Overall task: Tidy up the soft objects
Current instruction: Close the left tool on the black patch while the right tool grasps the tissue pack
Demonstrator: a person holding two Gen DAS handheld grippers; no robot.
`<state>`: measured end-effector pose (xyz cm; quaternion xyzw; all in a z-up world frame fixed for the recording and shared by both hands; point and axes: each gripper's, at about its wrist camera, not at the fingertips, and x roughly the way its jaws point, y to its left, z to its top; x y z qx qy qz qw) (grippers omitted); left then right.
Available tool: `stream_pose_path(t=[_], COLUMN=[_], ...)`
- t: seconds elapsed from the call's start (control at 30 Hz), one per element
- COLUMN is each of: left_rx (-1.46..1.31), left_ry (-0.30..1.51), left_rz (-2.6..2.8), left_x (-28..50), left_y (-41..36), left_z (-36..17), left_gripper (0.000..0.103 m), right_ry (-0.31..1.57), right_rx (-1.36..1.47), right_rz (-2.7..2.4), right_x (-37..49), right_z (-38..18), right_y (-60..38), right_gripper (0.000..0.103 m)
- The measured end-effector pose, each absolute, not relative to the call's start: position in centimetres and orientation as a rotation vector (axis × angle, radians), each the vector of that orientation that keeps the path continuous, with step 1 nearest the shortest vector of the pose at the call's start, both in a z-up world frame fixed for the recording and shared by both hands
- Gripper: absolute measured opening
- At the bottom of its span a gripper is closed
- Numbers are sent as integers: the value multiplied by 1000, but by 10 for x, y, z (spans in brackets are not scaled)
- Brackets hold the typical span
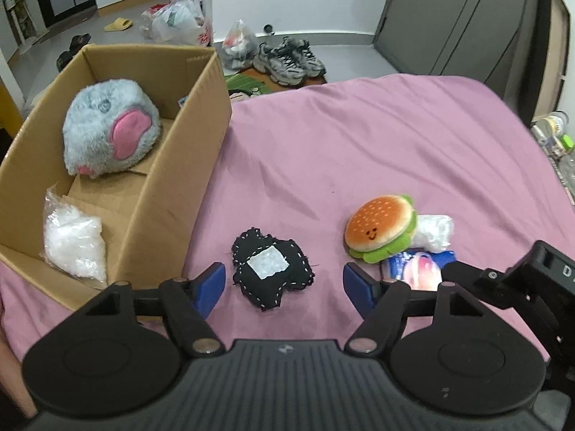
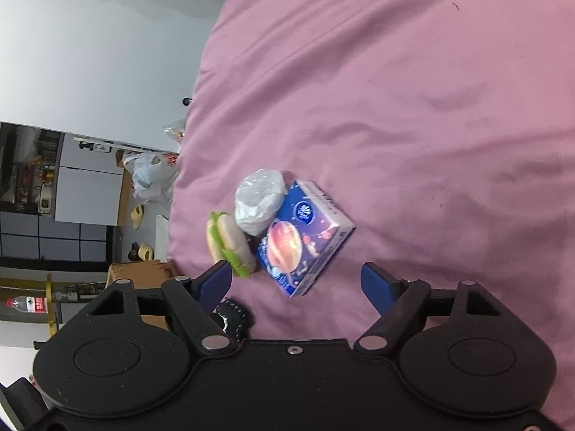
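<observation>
On the pink bedsheet [image 1: 359, 143] lies a black stitched pillow with a white patch [image 1: 271, 269]. My left gripper [image 1: 284, 283] stands open around it, blue pads on either side and apart from it. A burger plush [image 1: 381, 228] lies to its right, beside a clear plastic bag [image 1: 433, 231] and a blue tissue pack [image 1: 417, 269]. In the right wrist view, my right gripper [image 2: 296, 283] is open over the near end of the tissue pack [image 2: 305, 240], with the burger plush [image 2: 230, 244] and the bag [image 2: 258, 201] just beyond. A cardboard box [image 1: 201, 136] holds a grey fluffy plush [image 1: 107, 129] and a clear bag [image 1: 73, 248].
The open box stands on the bed's left side. Beyond the bed's far edge, shoes [image 1: 287, 57] and plastic bags [image 1: 179, 21] lie on the floor. A dark panel [image 1: 467, 18] leans at the back right. The right gripper's body [image 1: 532, 280] shows at the left wrist view's right edge.
</observation>
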<state>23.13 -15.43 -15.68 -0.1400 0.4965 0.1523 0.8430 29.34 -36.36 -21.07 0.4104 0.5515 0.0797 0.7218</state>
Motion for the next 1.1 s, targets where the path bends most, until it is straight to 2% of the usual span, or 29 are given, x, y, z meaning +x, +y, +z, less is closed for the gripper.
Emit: stream_pose_path(t=[0.47,0.53,0.6,0.67,0.7,0.77,1.1], left_rx=[-258,-298,-314,-311,-327,-362,-409], left_ry=[1084,1083,1079,1065,1072,1063,988], left_rz=[411,404,396,386,389,381,275], left_x=[250,250,250,250,250,246,208], left_y=[-159,-154,-151,-150,-148,-143,-142], left_z=[-193,-196,-197,-197,-197,-193,-151], left_gripper=[72,72,72,56,47,39,35], right_ry=[1227,1229,1230,1232,1227,1217,1143], right_rx=[898,883,872,839,844,830,802], right_rz=[200,201,191,170,170,170,154], right_x=[299,301,303,303,302,298,271], right_z=[-224,-223,-223,-223,-222,-219,-185], right_y=[-363,-362,-360,-359,-359,-361,-368], right_gripper=[76,70,56,39,37,33,21])
